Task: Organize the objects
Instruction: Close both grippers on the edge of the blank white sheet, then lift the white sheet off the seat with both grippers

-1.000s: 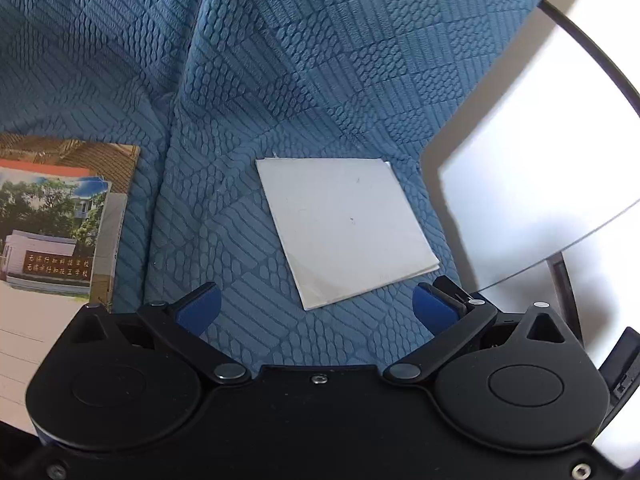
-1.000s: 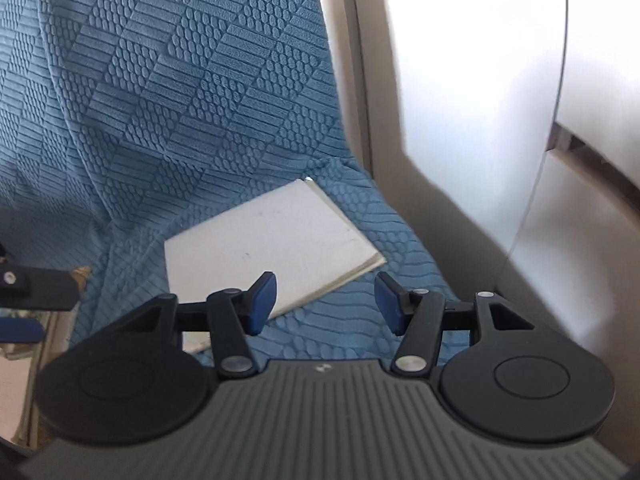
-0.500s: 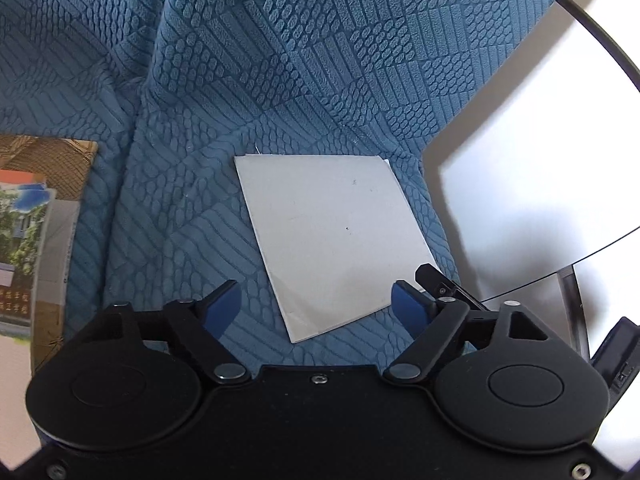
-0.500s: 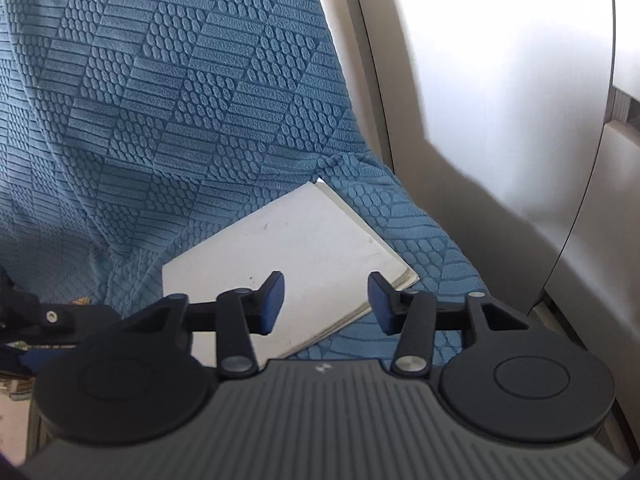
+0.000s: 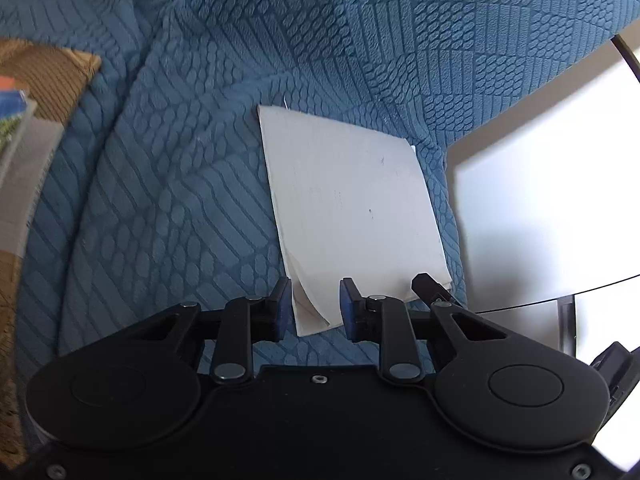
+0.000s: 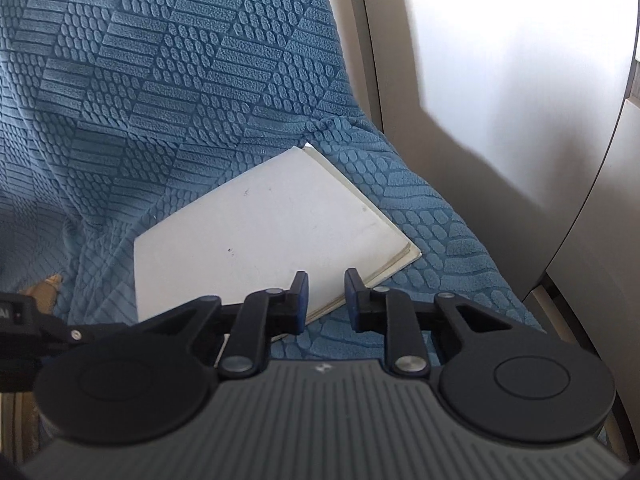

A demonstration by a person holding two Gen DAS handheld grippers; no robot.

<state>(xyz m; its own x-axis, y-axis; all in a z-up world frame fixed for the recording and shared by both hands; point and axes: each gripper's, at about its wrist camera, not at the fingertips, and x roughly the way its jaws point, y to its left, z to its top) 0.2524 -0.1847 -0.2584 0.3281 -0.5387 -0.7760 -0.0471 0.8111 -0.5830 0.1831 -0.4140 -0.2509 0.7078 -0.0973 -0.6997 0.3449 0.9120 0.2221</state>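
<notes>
Left wrist: one white booklet (image 5: pixel 352 216); both claws, left (image 5: pixel 314 304) and right (image 6: pixel 326 300), narrowing, unclenched.

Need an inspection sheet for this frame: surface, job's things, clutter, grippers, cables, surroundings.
Surface: blue textured cover, creased.
Job's things: white booklet lying flat, near corner pages curled up; printed books at left edge.
Clutter: nothing seen.
Grippers: left hand-held gripper just closing, booklet's near corner between its fingers, contact unclear; right hand-held gripper just closing over booklet's near edge, gap visible.
Cables: thin dark line, possibly a cable.
Surroundings: pale panels right.
</notes>
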